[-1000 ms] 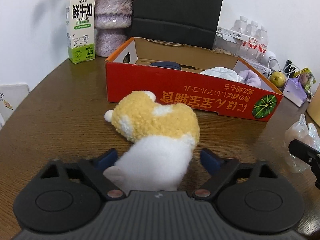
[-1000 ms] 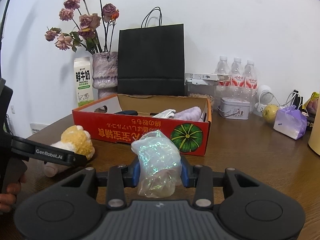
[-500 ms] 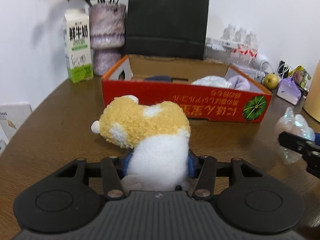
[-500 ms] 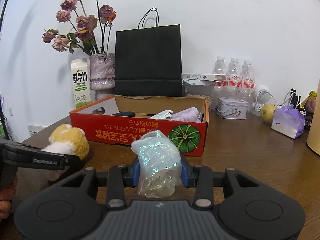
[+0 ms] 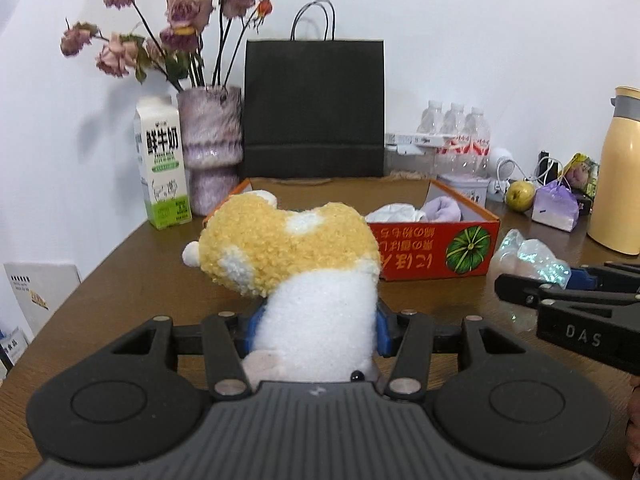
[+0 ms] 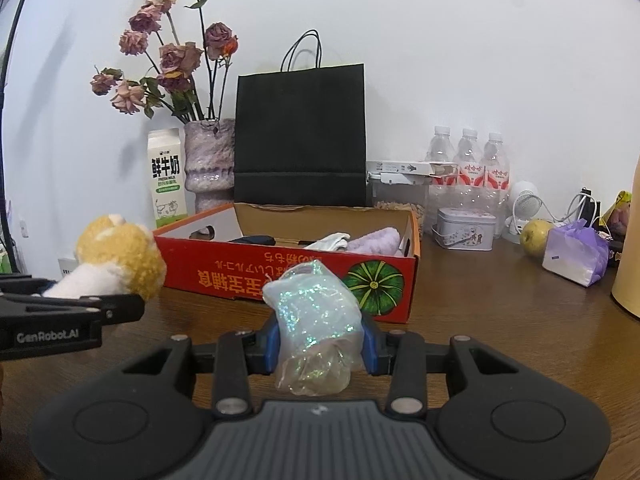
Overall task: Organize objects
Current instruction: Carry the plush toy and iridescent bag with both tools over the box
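Note:
My left gripper [image 5: 318,330] is shut on a yellow and white plush toy [image 5: 296,248] and holds it above the table, in front of the red cardboard box [image 5: 436,254]. My right gripper [image 6: 318,346] is shut on a crumpled iridescent plastic bag [image 6: 314,312], held just above the table before the box [image 6: 248,276]. The toy also shows in the right wrist view [image 6: 120,258], at the left. The bag also shows in the left wrist view [image 5: 528,258], at the right. The box holds a white cloth [image 6: 330,242], a lilac towel [image 6: 376,238] and a dark object [image 6: 254,240].
Behind the box stand a milk carton [image 6: 168,182], a vase of dried roses [image 6: 210,164] and a black paper bag [image 6: 300,136]. To the right are water bottles [image 6: 468,168], a tin [image 6: 466,228], an apple [image 6: 536,232], a purple pouch [image 6: 576,256] and a yellow flask [image 5: 618,176].
My left gripper closed on the plush toy and lifted it off the table, rising and levelling. My right gripper kept hold of the plastic bag and rose slightly.

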Demonstrator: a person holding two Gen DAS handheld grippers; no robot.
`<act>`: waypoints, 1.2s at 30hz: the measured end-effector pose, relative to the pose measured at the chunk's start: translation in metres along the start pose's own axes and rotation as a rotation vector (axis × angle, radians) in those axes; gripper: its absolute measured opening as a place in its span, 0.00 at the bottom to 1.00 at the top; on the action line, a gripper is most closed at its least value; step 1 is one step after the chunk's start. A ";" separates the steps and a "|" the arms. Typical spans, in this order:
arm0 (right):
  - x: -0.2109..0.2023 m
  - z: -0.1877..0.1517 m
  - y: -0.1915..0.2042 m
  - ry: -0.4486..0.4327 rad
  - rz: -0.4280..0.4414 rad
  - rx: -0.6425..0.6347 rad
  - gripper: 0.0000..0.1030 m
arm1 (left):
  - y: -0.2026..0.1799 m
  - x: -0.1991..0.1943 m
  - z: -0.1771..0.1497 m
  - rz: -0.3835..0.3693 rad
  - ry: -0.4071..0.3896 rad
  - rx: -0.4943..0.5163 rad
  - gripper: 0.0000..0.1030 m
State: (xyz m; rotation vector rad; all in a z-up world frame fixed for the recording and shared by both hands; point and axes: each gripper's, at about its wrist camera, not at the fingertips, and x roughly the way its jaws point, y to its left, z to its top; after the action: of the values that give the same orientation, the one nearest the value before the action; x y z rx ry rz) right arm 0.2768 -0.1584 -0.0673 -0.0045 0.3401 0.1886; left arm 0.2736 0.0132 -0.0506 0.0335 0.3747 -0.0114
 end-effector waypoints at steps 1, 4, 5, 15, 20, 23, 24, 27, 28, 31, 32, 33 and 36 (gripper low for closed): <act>-0.001 0.000 0.000 -0.002 0.002 0.003 0.36 | -0.002 -0.002 0.001 0.005 -0.007 0.002 0.50; -0.006 0.002 0.001 -0.013 0.008 0.011 0.36 | -0.003 -0.005 0.002 0.009 -0.022 0.001 0.50; -0.008 0.003 0.002 -0.020 0.011 0.007 0.36 | -0.004 -0.006 0.003 0.010 -0.026 0.001 0.50; -0.008 0.024 0.006 -0.025 0.053 0.023 0.36 | -0.014 -0.007 0.020 0.009 -0.065 0.014 0.50; -0.003 0.037 0.008 -0.018 0.065 0.028 0.36 | -0.017 -0.002 0.031 0.007 -0.078 0.012 0.50; 0.002 0.047 0.010 -0.023 0.068 0.029 0.36 | -0.017 0.001 0.038 0.013 -0.093 0.009 0.50; 0.003 0.049 0.010 -0.022 0.070 0.030 0.36 | -0.016 0.002 0.041 0.014 -0.097 0.004 0.50; 0.010 0.055 0.012 -0.019 0.068 0.026 0.36 | -0.013 0.005 0.045 0.017 -0.103 -0.012 0.50; 0.013 0.057 0.012 -0.020 0.067 0.025 0.37 | -0.011 0.007 0.047 0.019 -0.104 -0.015 0.50; 0.019 0.062 0.013 -0.026 0.065 0.026 0.36 | -0.009 0.012 0.053 0.020 -0.107 -0.026 0.50; 0.022 0.063 0.013 -0.027 0.064 0.026 0.36 | -0.008 0.014 0.055 0.020 -0.111 -0.030 0.50; 0.024 0.065 0.014 -0.028 0.063 0.026 0.36 | -0.008 0.015 0.056 0.020 -0.114 -0.031 0.50; 0.031 0.068 0.014 -0.030 0.063 0.029 0.37 | -0.006 0.021 0.060 0.022 -0.122 -0.039 0.50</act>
State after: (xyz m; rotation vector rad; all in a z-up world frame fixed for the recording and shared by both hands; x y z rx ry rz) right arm 0.3257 -0.1360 -0.0131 0.0379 0.3135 0.2462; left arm 0.3148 0.0046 -0.0022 -0.0018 0.2523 0.0160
